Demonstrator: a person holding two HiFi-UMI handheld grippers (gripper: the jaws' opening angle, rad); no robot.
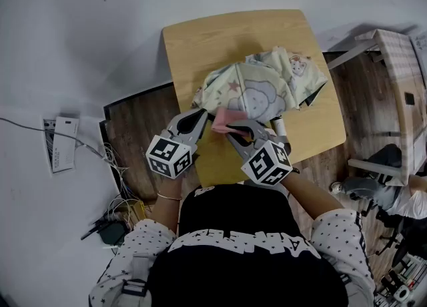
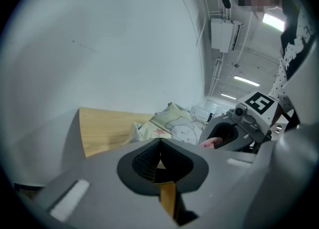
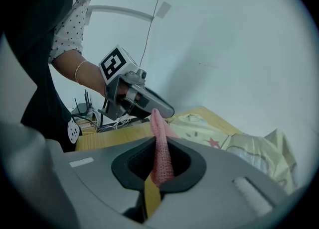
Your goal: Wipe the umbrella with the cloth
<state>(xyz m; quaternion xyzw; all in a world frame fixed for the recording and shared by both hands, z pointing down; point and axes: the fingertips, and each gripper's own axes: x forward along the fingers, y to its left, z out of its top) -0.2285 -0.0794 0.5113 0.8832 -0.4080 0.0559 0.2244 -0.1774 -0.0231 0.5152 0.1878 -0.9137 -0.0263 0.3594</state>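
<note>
A pale yellow-green umbrella (image 1: 263, 82) with cartoon prints lies collapsed on the small wooden table (image 1: 200, 39); it also shows in the left gripper view (image 2: 172, 123) and the right gripper view (image 3: 249, 148). My right gripper (image 1: 230, 127) is shut on a pink cloth (image 1: 223, 120), which stands up between its jaws (image 3: 160, 148) at the umbrella's near edge. My left gripper (image 1: 203, 113) is shut with nothing in it, just left of the cloth and at the umbrella's near-left edge.
The umbrella's white handle (image 1: 280, 127) pokes out toward me on the right. A power strip and cables (image 1: 63, 142) lie on the floor at left. A wooden bench (image 1: 400, 79) stands at right. A white wall sits beyond the table.
</note>
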